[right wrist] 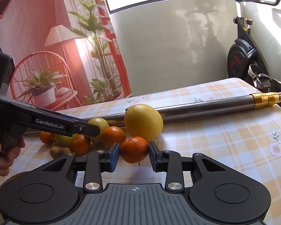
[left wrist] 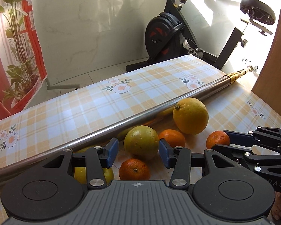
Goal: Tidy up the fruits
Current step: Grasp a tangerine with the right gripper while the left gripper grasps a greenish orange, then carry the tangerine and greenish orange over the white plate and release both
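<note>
2 glossy tangerines (left wrist: 134,169) beside dull green-yellow orange (left wrist: 141,142)

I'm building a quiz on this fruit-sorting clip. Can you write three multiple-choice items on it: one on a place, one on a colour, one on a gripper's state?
1. Where does the metal pole lie?
A. On the table behind the fruit
B. On the floor
C. Across the bike seat

2. What colour is the largest fruit?
A. Red
B. Yellow
C. Purple

3. How does the right gripper stand?
A. Empty, above bare cloth
B. Closed on the pole
C. Fingers either side of a mandarin

Answers:
1 A, the pole runs along the checked tablecloth just beyond the fruit.
2 B, its peel is plain yellow.
3 C, the blue pads flank the mandarin at the fingertips.
</note>
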A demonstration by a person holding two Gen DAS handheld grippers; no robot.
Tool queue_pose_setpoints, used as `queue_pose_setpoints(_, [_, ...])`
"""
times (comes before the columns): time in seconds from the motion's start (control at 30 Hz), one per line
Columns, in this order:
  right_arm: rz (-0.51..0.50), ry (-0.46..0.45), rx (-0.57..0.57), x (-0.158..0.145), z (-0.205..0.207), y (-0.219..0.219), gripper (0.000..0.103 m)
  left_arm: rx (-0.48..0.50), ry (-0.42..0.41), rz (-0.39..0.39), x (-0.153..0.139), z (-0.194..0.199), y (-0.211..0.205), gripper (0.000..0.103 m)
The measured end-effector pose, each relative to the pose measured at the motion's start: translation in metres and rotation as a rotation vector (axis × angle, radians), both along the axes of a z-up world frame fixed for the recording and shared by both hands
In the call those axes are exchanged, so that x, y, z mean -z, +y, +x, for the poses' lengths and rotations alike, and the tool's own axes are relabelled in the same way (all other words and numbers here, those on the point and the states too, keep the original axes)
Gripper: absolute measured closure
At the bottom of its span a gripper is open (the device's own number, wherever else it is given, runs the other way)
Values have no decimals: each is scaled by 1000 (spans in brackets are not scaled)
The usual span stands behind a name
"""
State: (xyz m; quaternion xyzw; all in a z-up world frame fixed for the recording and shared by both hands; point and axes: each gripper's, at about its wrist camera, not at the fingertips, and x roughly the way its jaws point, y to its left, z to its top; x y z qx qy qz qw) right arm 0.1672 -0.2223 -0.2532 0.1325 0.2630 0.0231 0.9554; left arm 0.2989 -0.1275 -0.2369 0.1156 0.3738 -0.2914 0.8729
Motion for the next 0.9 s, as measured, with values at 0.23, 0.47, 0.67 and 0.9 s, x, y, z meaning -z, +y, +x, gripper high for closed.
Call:
queue_pose_setpoints(0.23, [10, 3, -6, 0, 2, -2, 72, 2, 25, -11, 2, 6, -6, 53])
queue_pose_setpoints(0.47, [18, 5, -7, 0, 2, -2, 72, 4, 51, -21, 4, 11, -8, 54])
queue_pose_setpoints(0.67, [27, 4, -5, 1, 2, -2, 72, 14, 10, -5, 0, -1, -9, 55])
queue_pose_setpoints(0.9, [15, -5, 11, 0, -1, -2, 72, 26, -38, -77, -28, -25, 2, 55])
